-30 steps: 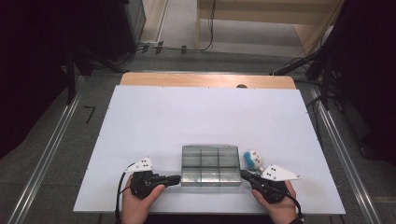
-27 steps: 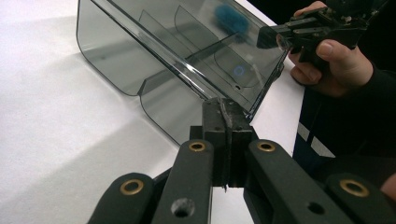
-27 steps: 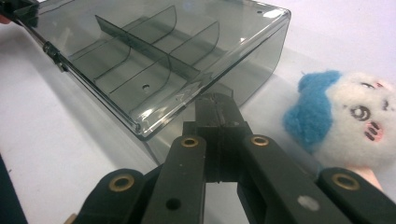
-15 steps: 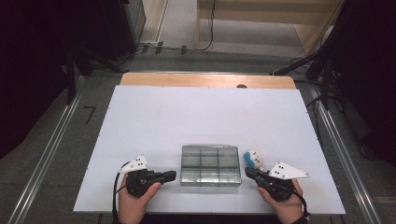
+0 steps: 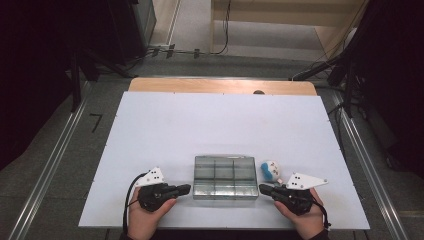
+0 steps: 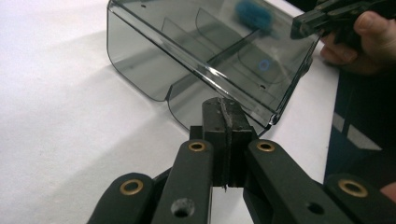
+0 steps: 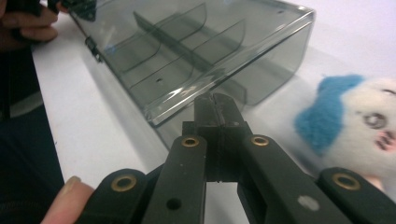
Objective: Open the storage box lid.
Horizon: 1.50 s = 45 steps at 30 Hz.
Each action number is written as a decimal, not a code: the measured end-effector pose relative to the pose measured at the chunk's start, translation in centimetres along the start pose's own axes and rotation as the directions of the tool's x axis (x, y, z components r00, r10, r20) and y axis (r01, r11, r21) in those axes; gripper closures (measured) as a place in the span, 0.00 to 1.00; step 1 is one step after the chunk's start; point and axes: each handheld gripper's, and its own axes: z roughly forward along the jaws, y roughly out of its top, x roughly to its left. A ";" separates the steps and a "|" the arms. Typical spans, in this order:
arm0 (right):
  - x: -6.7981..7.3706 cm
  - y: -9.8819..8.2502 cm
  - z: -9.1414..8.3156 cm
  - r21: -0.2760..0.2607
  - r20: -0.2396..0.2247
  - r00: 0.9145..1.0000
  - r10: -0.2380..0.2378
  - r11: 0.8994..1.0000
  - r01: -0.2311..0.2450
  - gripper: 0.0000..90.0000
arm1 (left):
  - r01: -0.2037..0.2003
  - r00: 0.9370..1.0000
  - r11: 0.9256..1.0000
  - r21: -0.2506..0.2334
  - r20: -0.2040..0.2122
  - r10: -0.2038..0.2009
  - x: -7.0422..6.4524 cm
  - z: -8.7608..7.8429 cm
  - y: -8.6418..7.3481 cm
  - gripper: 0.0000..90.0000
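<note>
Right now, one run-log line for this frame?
left gripper: shut, empty, at box's left | right gripper: shut, empty, at box's right | clear divided box: on white table | plush toy: beside box

Smoky clear divided box (image 5: 225,176) — six compartments (all bare), flat on white table, near its front edge

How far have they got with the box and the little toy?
Barely started, it seems. Done: the clear box sits near the table's front edge, its compartments empty. In hand: nothing; the left gripper and right gripper are both shut, each with its tips at one end of the box near its front corners. Left, probably: the toy lies on the table beside the box, not yet in it.
</note>
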 end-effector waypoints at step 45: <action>0.7 0.5 -0.4 -0.021 -0.027 0.999 -0.047 0.999 0.046 0.98 | 0.018 0.998 0.998 -0.053 0.069 -0.014 -0.2 -0.1 0.2 1.00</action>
